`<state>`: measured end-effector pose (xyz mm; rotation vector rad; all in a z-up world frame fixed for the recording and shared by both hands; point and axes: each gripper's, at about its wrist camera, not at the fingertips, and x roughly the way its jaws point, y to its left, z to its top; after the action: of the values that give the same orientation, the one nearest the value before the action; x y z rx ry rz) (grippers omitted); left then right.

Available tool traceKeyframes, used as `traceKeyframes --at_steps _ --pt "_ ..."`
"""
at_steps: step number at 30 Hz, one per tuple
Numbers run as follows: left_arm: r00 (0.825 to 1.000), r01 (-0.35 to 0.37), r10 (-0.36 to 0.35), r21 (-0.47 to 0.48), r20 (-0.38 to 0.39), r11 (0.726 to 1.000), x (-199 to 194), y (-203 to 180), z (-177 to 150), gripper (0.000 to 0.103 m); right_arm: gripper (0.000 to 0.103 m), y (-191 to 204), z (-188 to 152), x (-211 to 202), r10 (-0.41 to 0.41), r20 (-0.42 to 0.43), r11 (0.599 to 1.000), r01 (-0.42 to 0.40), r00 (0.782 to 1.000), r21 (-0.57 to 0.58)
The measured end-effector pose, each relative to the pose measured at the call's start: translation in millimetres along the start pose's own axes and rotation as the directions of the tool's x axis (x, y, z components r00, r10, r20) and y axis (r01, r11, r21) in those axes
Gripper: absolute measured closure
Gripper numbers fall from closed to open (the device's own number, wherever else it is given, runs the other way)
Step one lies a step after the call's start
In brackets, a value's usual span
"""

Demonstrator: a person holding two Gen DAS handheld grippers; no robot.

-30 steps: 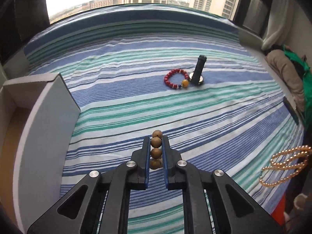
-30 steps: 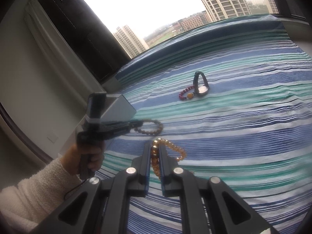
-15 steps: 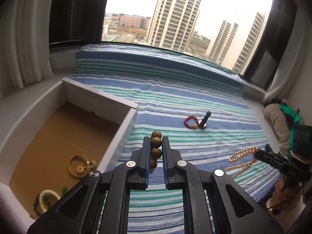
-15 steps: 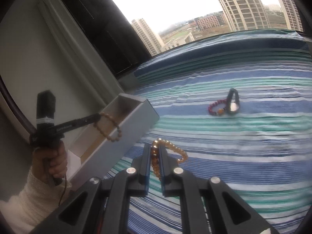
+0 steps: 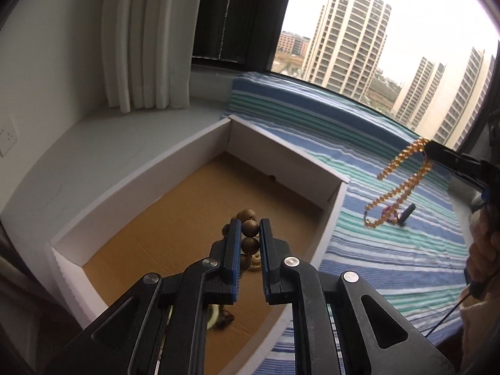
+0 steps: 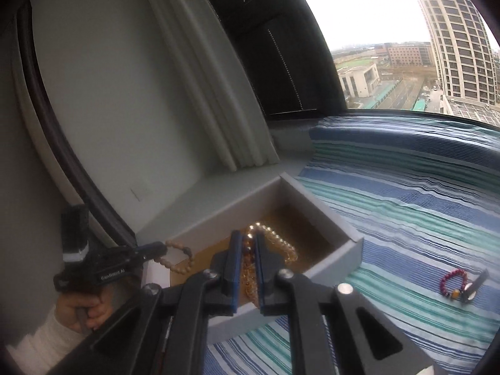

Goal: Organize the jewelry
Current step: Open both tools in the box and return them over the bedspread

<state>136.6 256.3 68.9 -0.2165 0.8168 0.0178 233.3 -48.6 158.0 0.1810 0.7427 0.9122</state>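
Observation:
My left gripper (image 5: 250,229) is shut on a brown wooden bead bracelet (image 5: 250,227) and holds it above the brown floor of the white open box (image 5: 281,156). The bracelet also shows in the right wrist view (image 6: 179,261), hanging from the left gripper (image 6: 162,247). My right gripper (image 6: 248,240) is shut on a golden bead necklace (image 6: 275,243) above the box (image 6: 325,215). The necklace hangs in the left wrist view (image 5: 400,181) over the striped cloth.
A red bead bracelet (image 6: 453,282) and a black watch (image 6: 475,286) lie on the striped cloth (image 6: 406,203) to the right of the box. Other jewelry pieces (image 5: 215,317) lie in the box's near end. A white curtain (image 5: 143,37) and grey sill stand behind the box.
Both grippers have swung left from the cloth to over the box, each still holding its beads. The box now fills the middle of both views.

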Motion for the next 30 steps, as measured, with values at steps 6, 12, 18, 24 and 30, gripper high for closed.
traceKeyframes --at_steps 6,12,18,24,30 --pt "0.996 -0.029 0.026 -0.036 -0.081 0.999 41 25 -15 0.094 0.095 -3 4 103 -0.066 -0.122 0.998 0.065 0.990 -0.014" --pt "0.990 -0.062 0.056 -0.043 -0.130 0.997 78 30 -21 0.094 0.095 -20 -21 153 -0.184 -0.181 0.983 0.179 0.966 -0.043" --pt "0.979 -0.143 0.142 0.006 -0.149 0.990 105 22 -19 0.083 0.091 -29 -20 155 -0.276 -0.182 0.961 0.271 0.944 -0.050" --pt "0.974 -0.199 0.198 0.002 -0.106 0.980 91 19 -21 0.034 0.041 -28 -15 106 -0.267 -0.082 0.964 0.266 0.960 -0.014" --pt "0.985 -0.169 0.170 0.027 -0.032 0.985 54 -14 -35 0.021 0.034 -43 -67 63 -0.294 -0.070 0.955 0.290 0.953 -0.061"
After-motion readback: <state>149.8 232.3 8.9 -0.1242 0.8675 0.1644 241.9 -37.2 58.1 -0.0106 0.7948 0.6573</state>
